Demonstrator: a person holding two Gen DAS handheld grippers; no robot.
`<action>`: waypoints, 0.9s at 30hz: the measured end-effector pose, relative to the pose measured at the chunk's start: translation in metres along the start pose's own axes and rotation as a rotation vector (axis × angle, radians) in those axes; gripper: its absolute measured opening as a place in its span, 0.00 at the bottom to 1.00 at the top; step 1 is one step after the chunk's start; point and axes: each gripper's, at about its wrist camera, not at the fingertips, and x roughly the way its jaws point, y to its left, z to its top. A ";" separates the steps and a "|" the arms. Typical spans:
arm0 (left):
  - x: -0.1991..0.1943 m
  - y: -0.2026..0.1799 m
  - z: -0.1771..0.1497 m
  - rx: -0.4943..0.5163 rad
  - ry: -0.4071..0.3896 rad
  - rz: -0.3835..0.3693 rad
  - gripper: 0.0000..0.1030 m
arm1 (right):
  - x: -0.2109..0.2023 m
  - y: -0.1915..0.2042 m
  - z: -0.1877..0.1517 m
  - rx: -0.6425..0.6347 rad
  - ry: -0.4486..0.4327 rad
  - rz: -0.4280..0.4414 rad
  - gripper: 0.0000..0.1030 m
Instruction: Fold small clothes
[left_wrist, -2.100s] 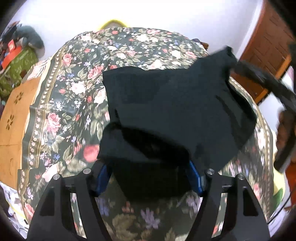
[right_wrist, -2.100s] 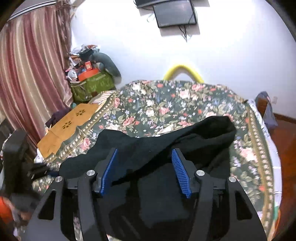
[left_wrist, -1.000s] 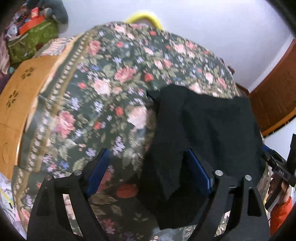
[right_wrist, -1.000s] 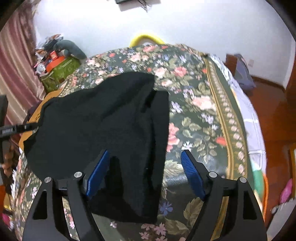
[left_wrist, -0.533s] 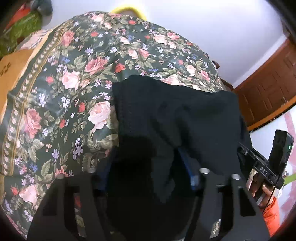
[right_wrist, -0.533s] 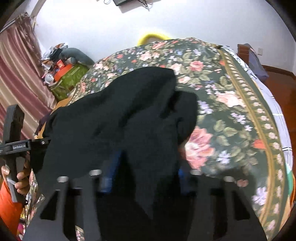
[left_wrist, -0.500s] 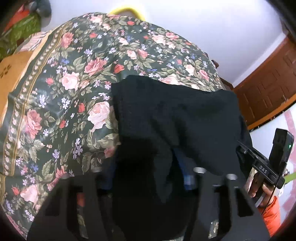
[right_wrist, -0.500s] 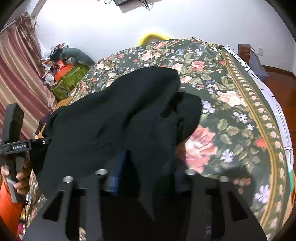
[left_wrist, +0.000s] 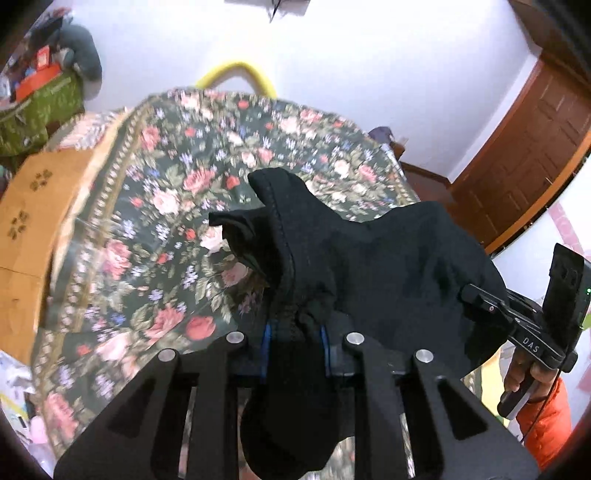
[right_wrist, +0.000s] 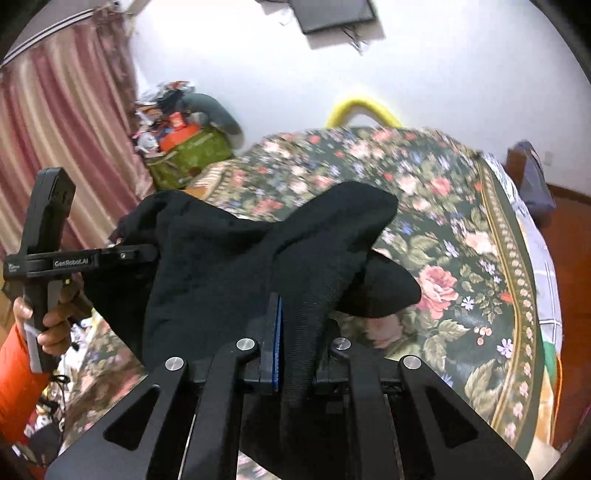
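Hanging crosswise between both grippers, black garment (left_wrist: 388, 258) sags.

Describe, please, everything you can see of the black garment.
The black garment is small, soft, knit-looking cloth with a stitched hem. It hangs bunched and sagging above the floral bedspread, stretched between two grips: the left hand-held gripper and the right hand-held gripper, whose jaws are closing on gathered edges. One loose corner points up.

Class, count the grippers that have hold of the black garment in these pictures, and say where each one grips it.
2. The left gripper pinches one bunched edge of the black garment; the right gripper pinches the opposite edge. Both jaws are closing on the cloth, which hangs above the floral bedspread.
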 end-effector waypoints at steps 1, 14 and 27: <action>-0.010 -0.001 -0.003 0.001 -0.009 -0.002 0.19 | -0.007 0.005 -0.001 -0.003 -0.010 0.007 0.09; -0.067 0.011 -0.094 -0.010 0.051 -0.043 0.19 | -0.052 0.044 -0.078 0.056 0.023 0.062 0.09; -0.046 0.056 -0.176 -0.061 0.128 0.113 0.29 | -0.048 0.031 -0.160 0.130 0.132 -0.052 0.16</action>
